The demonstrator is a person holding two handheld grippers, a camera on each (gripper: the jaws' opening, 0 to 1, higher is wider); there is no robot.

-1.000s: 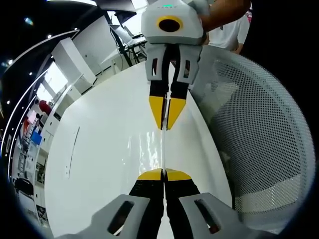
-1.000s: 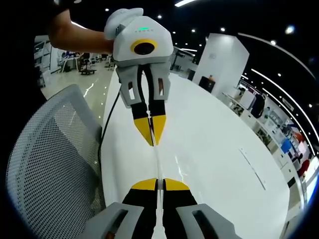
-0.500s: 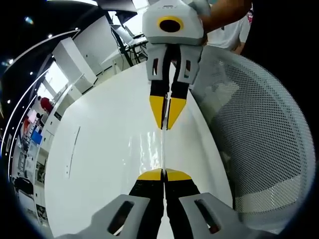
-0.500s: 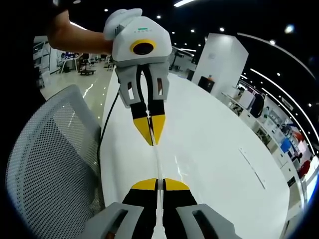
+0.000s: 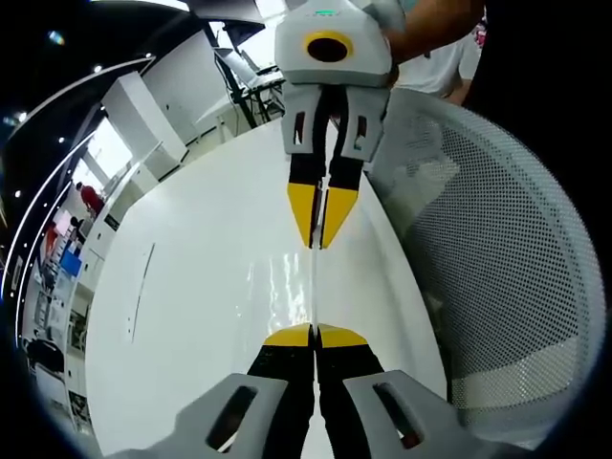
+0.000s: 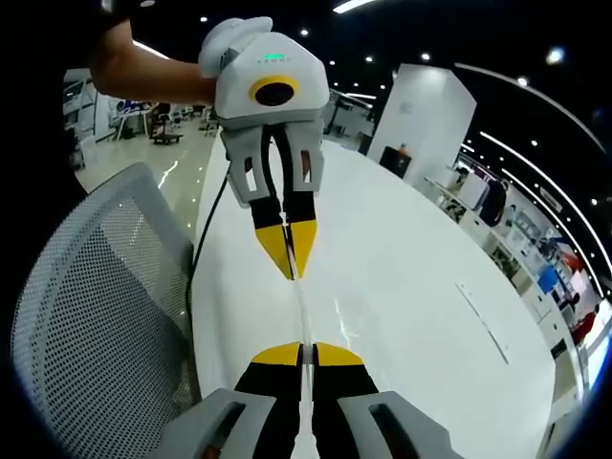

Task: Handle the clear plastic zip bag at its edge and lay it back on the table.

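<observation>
The clear plastic zip bag (image 5: 312, 287) is stretched edge-on between my two grippers, above the long white table (image 5: 201, 287). In the left gripper view my left gripper (image 5: 314, 334) rises from the bottom, shut on the bag's near edge. My right gripper (image 5: 320, 241) comes down from the top, shut on the far edge. The right gripper view mirrors this. There my right gripper (image 6: 300, 353) pinches the near edge of the bag (image 6: 301, 311), and my left gripper (image 6: 290, 273) pinches the far edge over the table (image 6: 402, 287). The bag reads as a thin glinting line.
A white mesh chair back (image 5: 497, 258) stands close beside the table edge, also seen as the mesh chair (image 6: 86, 316). A black cable (image 6: 205, 251) runs along the table's rim. A thin strip (image 5: 139, 287) lies flat on the table farther out. A person's forearm (image 6: 153, 72) holds the left gripper.
</observation>
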